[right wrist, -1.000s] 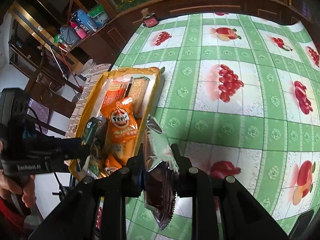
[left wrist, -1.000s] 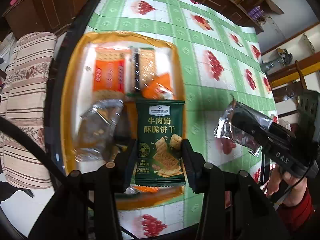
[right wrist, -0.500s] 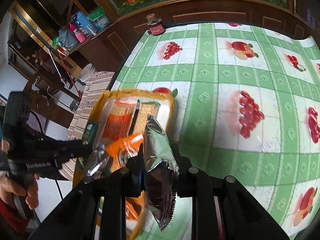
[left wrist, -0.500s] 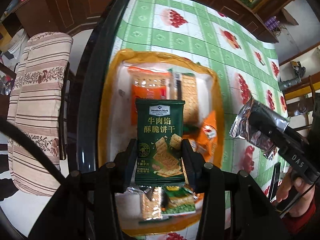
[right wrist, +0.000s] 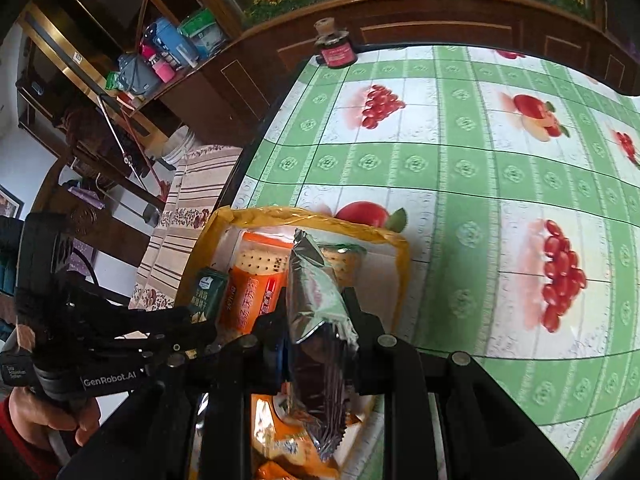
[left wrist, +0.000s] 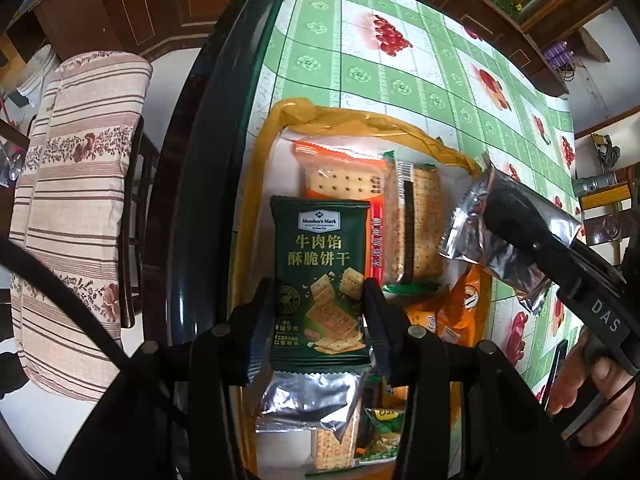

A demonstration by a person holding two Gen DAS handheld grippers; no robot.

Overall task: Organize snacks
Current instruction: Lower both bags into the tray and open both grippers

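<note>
Hovering over the shallow yellow-rimmed tray [left wrist: 256, 184] at the table's edge, the left gripper [left wrist: 320, 312] has its two black fingers closed on the lower half of a dark green foil packet of crackers [left wrist: 320, 264], pinching it by its side edges so the printed face shows toward the camera. The right gripper [right wrist: 320, 320] is clamped likewise on a crinkled silver foil packet [right wrist: 320, 320], held edge-on above the tray's nearer part.

Both packets look light and thin, I'd say, with slick foil skins that could slide in a loose pinch. The crackers inside are surely brittle, so a hard squeeze across the flat middle risks crumbs; the sealed crimped ends or the narrow side edges seem the safer places to hold. The silver one buckles visibly where the fingers press it, which suggests little stiffness.

Already lying in the tray are an orange cracker packet [left wrist: 340, 176] and a clear-wrapped stack of biscuits with green ends [left wrist: 416, 224], side by side at the far end, with an orange pouch [left wrist: 460, 304] and other wrappers nearer. The green checked tablecloth with fruit prints [right wrist: 480, 168] stretches beyond.
</note>
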